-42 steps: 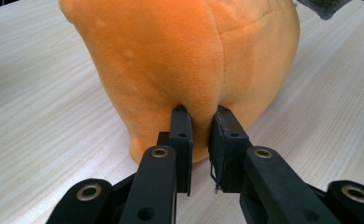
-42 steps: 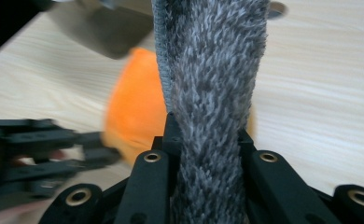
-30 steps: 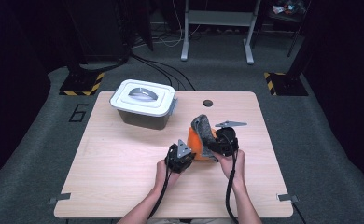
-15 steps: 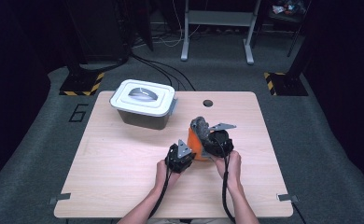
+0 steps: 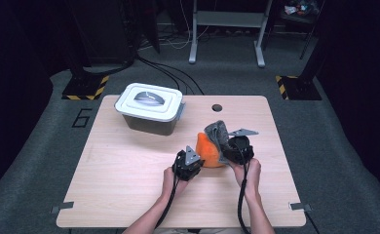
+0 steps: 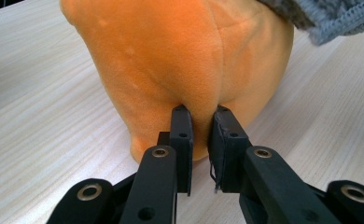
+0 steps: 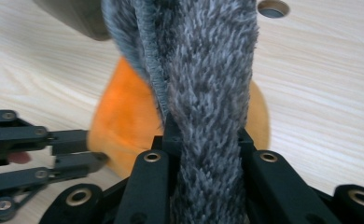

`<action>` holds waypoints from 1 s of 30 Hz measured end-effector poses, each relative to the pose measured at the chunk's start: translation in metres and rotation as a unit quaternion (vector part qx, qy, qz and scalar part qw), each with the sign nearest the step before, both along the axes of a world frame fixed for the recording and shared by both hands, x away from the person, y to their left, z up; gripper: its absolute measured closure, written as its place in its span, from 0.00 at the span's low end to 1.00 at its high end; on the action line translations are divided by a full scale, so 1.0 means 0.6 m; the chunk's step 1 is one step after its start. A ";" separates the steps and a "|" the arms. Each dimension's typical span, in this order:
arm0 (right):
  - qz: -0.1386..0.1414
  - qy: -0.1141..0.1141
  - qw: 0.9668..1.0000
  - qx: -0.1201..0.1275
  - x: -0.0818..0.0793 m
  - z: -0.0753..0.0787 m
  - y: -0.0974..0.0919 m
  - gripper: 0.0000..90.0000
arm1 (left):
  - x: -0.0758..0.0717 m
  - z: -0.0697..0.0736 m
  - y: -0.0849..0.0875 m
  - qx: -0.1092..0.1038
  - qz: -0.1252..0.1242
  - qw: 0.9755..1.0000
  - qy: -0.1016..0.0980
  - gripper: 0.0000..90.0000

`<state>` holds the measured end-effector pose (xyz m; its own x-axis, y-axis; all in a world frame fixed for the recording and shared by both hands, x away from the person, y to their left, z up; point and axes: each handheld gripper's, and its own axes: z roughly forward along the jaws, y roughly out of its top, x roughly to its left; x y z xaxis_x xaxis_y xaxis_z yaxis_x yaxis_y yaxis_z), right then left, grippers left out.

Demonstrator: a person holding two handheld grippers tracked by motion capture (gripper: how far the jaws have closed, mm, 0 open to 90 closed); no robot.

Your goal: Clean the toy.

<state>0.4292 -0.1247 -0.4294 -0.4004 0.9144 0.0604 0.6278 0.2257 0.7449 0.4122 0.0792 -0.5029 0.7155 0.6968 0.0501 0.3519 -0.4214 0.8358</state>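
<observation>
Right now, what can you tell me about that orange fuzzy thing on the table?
The soft orange plush lump looks like smooth fleece, rounded, with a seam running down it. It sits on the pale wooden table, right of the middle. The left hand-held gripper pinches a fold of it low down. A shaggy grey fabric piece, gripped by the right hand-held gripper, drapes over its top.

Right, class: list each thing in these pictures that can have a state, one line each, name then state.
Lidded bin: closed, lid on.
Orange plush: on the table, pinched by the left claw.
Grey fuzzy fabric: lifted, draped over the plush, clamped in the right claw.
Left claw: shut on the plush.
Right claw: shut on the fabric.
</observation>
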 end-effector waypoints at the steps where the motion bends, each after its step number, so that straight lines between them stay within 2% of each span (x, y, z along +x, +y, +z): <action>1: -0.002 0.003 1.000 0.004 0.001 -0.002 -0.005 0.84 | 0.000 0.000 0.000 0.000 -0.001 1.000 0.000 0.89; 4: -0.014 0.005 1.000 0.009 0.002 -0.007 -0.018 0.84 | 0.000 -0.001 -0.001 -0.001 0.000 1.000 -0.001 0.89; 7: -0.035 0.011 0.999 0.000 0.005 -0.015 -0.032 0.84 | 0.000 -0.001 0.000 0.000 0.001 1.000 0.002 0.89; 8: -0.040 0.016 0.999 -0.005 0.007 -0.020 -0.038 0.84 | 0.000 -0.002 0.001 -0.002 0.000 1.000 0.003 0.89; 9: -0.042 0.023 0.999 0.006 0.010 -0.026 -0.044 0.84 | 0.000 -0.002 0.000 -0.002 0.001 1.000 0.002 0.89; 11: -0.044 0.027 0.999 0.011 0.014 -0.034 -0.051 0.84 | 0.000 -0.002 0.000 -0.002 0.001 1.000 0.002 0.89; 12: -0.056 0.040 0.998 0.014 0.020 -0.045 -0.060 0.84 | 0.001 -0.003 0.000 -0.004 0.003 1.000 0.001 0.89; 13: -0.056 0.040 0.998 0.014 0.020 -0.045 -0.060 0.84 | 0.001 -0.003 0.000 -0.004 0.003 1.000 0.001 0.89; 15: -0.066 0.056 0.996 0.017 0.028 -0.060 -0.068 0.84 | 0.001 -0.003 0.001 -0.004 0.002 1.000 0.004 0.89; 16: -0.064 0.057 0.996 0.017 0.031 -0.066 -0.071 0.84 | 0.002 -0.003 0.002 -0.003 0.001 1.000 0.004 0.89; 21: -0.077 0.089 0.993 0.029 0.045 -0.096 -0.078 0.83 | 0.002 -0.004 0.004 -0.004 0.002 1.000 0.004 0.89; 22: -0.082 0.101 0.991 0.031 0.047 -0.102 -0.078 0.83 | 0.002 -0.004 0.005 -0.004 0.001 1.000 0.007 0.89; 24: -0.080 0.107 0.991 0.032 0.052 -0.112 -0.078 0.83 | 0.003 -0.005 0.006 -0.004 0.002 1.000 0.006 0.89; 26: -0.081 0.115 0.990 0.033 0.054 -0.115 -0.076 0.83 | 0.003 -0.006 0.007 -0.004 0.002 1.000 0.006 0.89; 30: -0.077 0.114 0.990 0.029 0.052 -0.109 -0.078 0.83 | 0.005 -0.006 0.010 -0.004 0.003 1.000 0.009 0.89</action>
<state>0.4605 -0.1713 -0.4948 -0.2259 0.9561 0.1864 0.8050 0.0755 0.5885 0.4149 0.0850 -0.5065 0.7122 0.7013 0.0315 0.3694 -0.4125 0.8327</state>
